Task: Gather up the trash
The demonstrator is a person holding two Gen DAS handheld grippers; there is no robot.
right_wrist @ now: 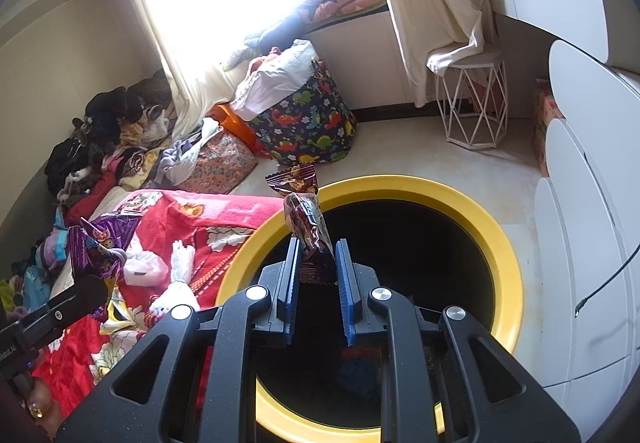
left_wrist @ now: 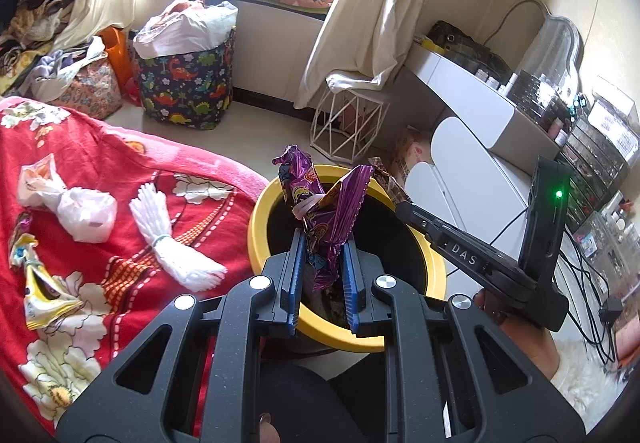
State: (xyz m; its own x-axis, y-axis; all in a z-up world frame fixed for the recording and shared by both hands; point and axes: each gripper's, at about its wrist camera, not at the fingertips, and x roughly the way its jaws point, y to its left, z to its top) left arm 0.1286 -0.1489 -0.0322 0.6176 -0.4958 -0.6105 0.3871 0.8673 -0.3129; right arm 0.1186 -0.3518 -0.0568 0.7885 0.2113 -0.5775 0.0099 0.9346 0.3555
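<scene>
We see the left gripper (left_wrist: 322,275) angled down over the near rim of the bin (left_wrist: 262,219), blue ribbed pads clamped on a purple foil wrapper (left_wrist: 326,211) — crinkled, glossy, its torn top sticking up above the bin mouth. The right gripper (right_wrist: 316,275) hangs over the same bin (right_wrist: 506,243), fingers pinching a dark red-brown candy wrapper (right_wrist: 306,221), shiny film with a twisted, crimped end fanning out at top. Both wrappers sit above the opening, not inside it. The bin is round, a smooth yellow plastic rim around a black interior; some dark scraps lie at the bottom, unclear what.

Just left of the bin, a fuzzy red floral blanket (left_wrist: 132,243) carries more trash — a knotted white plastic bag (left_wrist: 86,213), a white bundle tied at the middle with a band (left_wrist: 168,239), a crumpled yellow wrapper (left_wrist: 38,291). Farther back, a soft dinosaur-print fabric basket (left_wrist: 186,83) stuffed with white bags, and a white wire-frame stool (left_wrist: 348,123) under cream curtains.
</scene>
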